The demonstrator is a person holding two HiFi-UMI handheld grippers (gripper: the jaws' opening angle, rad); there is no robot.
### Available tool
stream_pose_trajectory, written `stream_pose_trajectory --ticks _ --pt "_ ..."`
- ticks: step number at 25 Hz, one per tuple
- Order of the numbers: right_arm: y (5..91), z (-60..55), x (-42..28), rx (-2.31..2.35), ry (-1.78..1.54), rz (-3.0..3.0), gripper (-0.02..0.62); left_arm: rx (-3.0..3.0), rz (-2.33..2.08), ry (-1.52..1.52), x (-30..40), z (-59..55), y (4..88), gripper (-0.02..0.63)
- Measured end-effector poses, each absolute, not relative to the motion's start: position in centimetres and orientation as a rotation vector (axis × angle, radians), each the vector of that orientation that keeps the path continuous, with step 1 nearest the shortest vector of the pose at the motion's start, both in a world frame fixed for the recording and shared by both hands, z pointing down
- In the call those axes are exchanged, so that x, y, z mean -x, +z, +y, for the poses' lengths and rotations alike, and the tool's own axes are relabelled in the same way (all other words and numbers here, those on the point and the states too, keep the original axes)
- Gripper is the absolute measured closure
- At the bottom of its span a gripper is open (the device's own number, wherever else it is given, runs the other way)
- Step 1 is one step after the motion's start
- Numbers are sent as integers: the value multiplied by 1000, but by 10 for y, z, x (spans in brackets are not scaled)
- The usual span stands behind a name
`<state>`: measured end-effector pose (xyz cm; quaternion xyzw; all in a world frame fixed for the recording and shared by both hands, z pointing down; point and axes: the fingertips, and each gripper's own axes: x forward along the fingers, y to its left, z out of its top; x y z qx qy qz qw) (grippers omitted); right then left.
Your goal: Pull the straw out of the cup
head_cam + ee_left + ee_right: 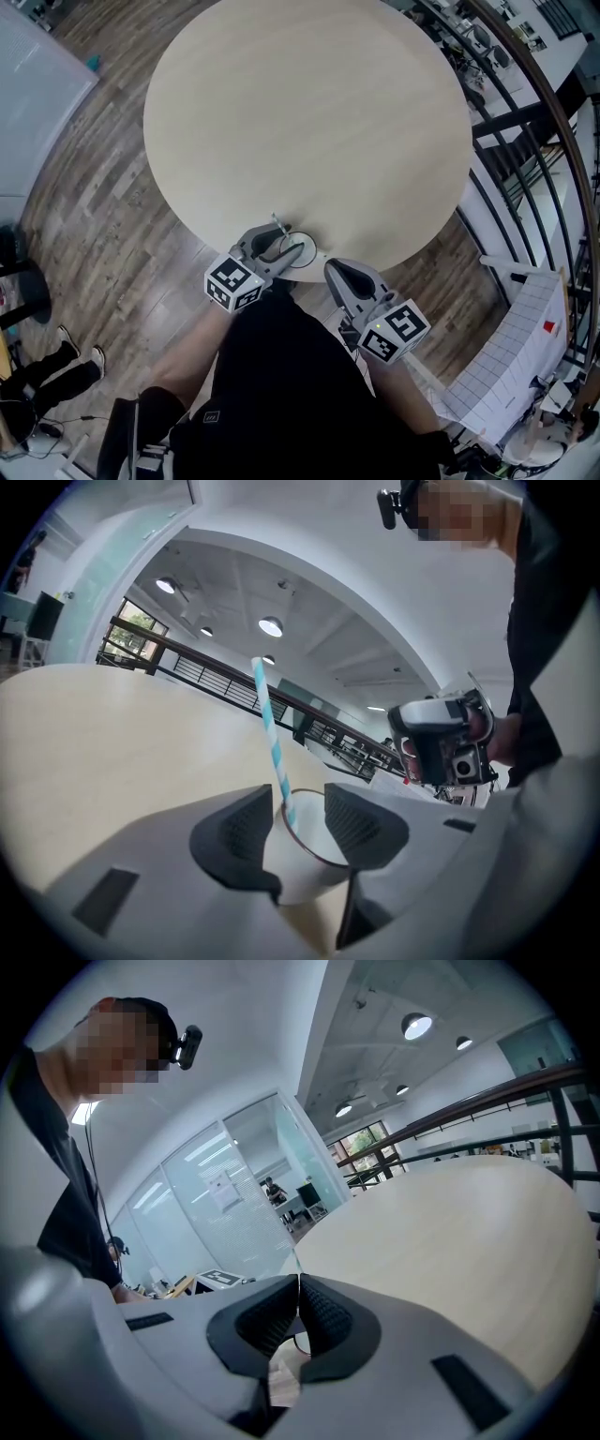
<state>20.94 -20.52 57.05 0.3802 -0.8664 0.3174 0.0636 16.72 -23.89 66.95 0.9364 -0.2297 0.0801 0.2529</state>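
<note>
A white paper cup (296, 253) stands at the near edge of the round table (309, 112). A blue-and-white striped straw (270, 733) leans up out of the cup (298, 878); in the head view the straw (277, 223) shows only as a thin line. My left gripper (286, 246) straddles the cup, and its pads lie against the cup's two sides in the left gripper view (300, 827). My right gripper (334, 270) hangs just right of the cup at the table's edge. Its pads (298, 1312) are pressed together with nothing between them. It also shows, hand-held, as the right gripper (441, 747).
The pale tabletop (450, 1232) stretches away beyond the cup with nothing else on it. A dark railing (525, 187) curves past the table's right side. A white gridded sheet (511, 347) lies at the lower right. Wood floor surrounds the table, and someone's shoes (66, 352) are at the left.
</note>
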Motion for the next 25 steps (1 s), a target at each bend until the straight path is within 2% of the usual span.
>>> stream_pose_trajectory --ticks 6,10,25 --pt "569 -203 -211 -1153 969 -2620 572 -2563 -647 232 -164 -244 664 525" --pt "567 -203 -207 -1156 969 -2622 572 -2571 -645 237 -158 -246 661 562" --pt "520 -212 -218 -1254 916 -2722 572 -2661 -688 241 -151 -254 582 574"
